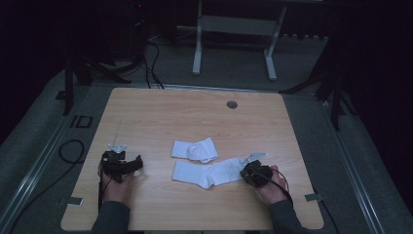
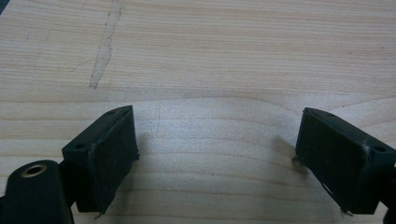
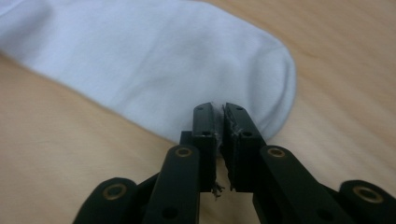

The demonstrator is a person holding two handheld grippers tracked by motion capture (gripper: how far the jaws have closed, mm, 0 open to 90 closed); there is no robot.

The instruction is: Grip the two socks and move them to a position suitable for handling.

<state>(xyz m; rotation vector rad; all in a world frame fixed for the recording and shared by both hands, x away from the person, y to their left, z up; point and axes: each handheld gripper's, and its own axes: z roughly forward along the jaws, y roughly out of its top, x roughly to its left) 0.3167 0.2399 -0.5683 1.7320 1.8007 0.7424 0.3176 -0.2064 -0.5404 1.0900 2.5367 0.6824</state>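
Lying flat near the middle of the wooden table [image 1: 195,117], toward the person's edge: a long white sock [image 1: 207,173], stretched left to right, cuff end pointing left, toe end pointing right. Being pinched at that toe end by the right gripper [image 1: 245,172], jaws pressed together on a thin fold of the white fabric, seen close in the right gripper view as the right gripper [image 3: 220,119] clamping the rounded tip of the long white sock [image 3: 154,60]. Resting on the wood, the rest of the sock, not lifted as far as can be told.

Sitting just beyond it, touching or nearly touching its upper edge: a second white sock [image 1: 195,149], folded or bunched into a short shape.

Being held by the right hand [image 1: 271,187] from the near right edge of the table, gripper body angled leftward toward the sock.

Waiting well apart to the left: the left gripper [image 1: 139,162], held by the left hand [image 1: 115,186], pointing right. Gaping wide in the left gripper view, the left gripper [image 2: 217,149], jaws spread with bare wood grain between them, gripping nothing.

Showing farther back on the tabletop: a small round grommet [image 1: 232,104].
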